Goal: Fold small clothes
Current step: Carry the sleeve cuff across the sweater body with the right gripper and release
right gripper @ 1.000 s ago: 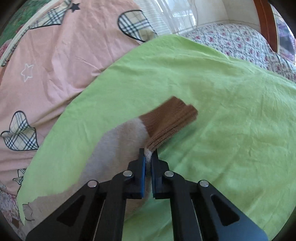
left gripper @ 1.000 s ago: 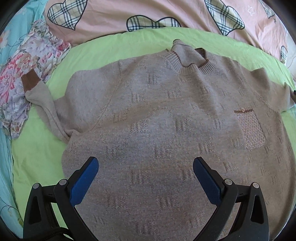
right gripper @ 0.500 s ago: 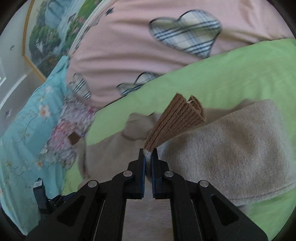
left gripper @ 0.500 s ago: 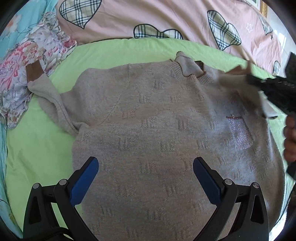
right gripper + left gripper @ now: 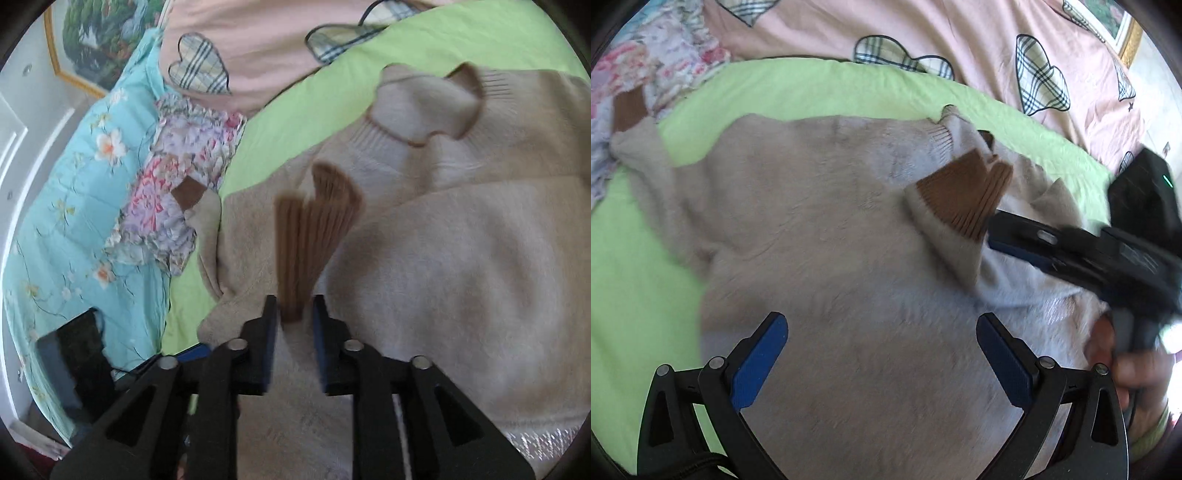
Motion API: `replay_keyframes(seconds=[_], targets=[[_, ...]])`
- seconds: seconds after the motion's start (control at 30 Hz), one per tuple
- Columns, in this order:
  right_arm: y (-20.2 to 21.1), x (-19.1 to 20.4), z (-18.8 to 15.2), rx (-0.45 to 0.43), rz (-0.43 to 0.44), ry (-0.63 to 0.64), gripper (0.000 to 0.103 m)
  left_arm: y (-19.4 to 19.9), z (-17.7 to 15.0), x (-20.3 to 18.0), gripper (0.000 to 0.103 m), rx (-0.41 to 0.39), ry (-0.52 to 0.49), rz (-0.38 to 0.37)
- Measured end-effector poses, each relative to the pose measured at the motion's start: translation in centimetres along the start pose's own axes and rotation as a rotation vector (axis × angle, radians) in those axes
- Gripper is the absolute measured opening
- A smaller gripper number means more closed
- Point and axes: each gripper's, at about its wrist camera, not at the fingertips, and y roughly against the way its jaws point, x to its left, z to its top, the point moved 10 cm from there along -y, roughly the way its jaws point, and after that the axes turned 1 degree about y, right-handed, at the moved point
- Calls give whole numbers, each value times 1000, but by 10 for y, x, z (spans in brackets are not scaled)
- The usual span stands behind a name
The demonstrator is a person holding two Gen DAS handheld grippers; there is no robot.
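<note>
Letting go: right gripper (image 5: 294,317) parted around brown cuff (image 5: 314,236), sleeve across sweater (image 5: 849,277) chest; left gripper (image 5: 882,354) wide open, hovering nearer hem.

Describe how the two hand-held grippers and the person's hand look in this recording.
The left hand-held gripper has black linkage arms with silver rivets and blue pads. The right hand-held gripper is built alike, its body black with a small green light. The bare right hand shows a green cuff.
</note>
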Motion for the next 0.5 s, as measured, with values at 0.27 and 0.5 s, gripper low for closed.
replay_keyframes(seconds=[0.27,0.5], targets=[[87,-24,-8,-182,-80,-48,42,-51,38,-42,99,30,-30,-46],[129,-45,-23,-243,-117,-100,42,-47,35,-18,33,5,3,-11]])
